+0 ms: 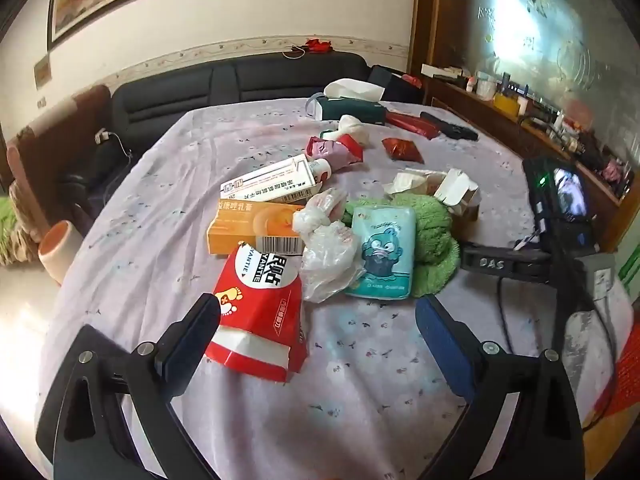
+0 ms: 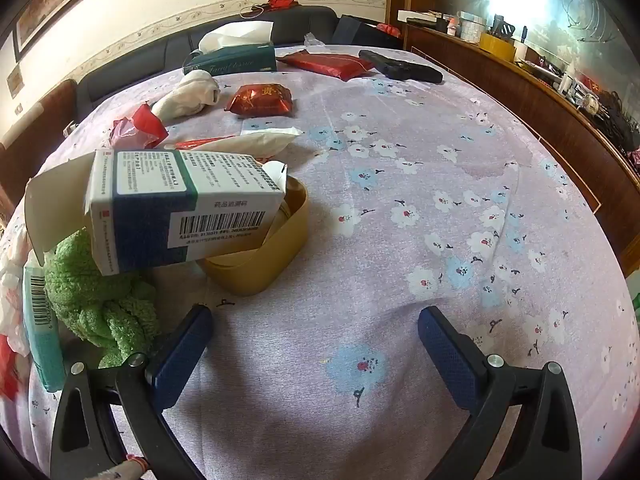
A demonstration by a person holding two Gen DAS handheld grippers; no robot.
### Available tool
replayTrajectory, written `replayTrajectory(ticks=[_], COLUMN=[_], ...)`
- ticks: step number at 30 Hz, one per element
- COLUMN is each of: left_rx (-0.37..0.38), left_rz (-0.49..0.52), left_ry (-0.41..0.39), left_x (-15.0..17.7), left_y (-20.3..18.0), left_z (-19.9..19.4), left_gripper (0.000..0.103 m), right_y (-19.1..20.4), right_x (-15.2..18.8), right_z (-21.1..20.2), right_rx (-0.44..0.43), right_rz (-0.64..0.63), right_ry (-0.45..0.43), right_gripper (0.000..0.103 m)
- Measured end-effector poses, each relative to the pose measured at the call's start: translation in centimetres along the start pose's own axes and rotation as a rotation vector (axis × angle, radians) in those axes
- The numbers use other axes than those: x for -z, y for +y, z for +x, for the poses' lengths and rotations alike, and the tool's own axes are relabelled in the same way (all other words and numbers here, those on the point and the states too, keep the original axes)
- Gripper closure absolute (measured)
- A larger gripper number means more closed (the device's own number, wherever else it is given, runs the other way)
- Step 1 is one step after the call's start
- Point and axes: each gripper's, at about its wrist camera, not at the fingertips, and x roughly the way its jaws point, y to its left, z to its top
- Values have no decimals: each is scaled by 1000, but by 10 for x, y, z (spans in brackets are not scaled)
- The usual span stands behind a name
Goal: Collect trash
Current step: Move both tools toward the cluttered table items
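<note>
Hovering left gripper splayed, red box touching left finger, right gripper splayed, holding nothing

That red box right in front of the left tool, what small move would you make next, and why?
Probably ease the left tool forward and slightly left. It is open and empty, and the red box lies just ahead, only partly between its fingers, nearest of the clutter on the table.

The red box reads "YANTIE"; the black bar reads "DAS".
</note>
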Motion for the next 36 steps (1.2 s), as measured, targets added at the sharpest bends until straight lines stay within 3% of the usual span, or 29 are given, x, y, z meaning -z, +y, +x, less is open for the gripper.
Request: replayTrajectory(ticks=[9,15,17,19,27,36], left_rx=[-58,-41,-27,-1,37,20], left_rz=[-86,-105,-85,-72,-24,-7], left_ry=[22,-1,-4,-12,-48,-87], left_x=[-26,-24,-25,-26,-33,-34], left_y=[41,52,44,33,1,-10], left_z=[-32,-39,-41,-45,-72,-101], left_gripper=[6,6,6,6,6,6], right_y=[0,-4,-18,-26,-25,-19], right_x=[0,6,13,21,67,89], right_z=[0,-9,-29,-60,-190,-255], right_rx=[0,9,44,-12,-105,-137], right_rz=[0,7,74,119,96,138], right_ry=[0,10,-15,-81,-290,-394], right_gripper=[0,1,1,1,1,1])
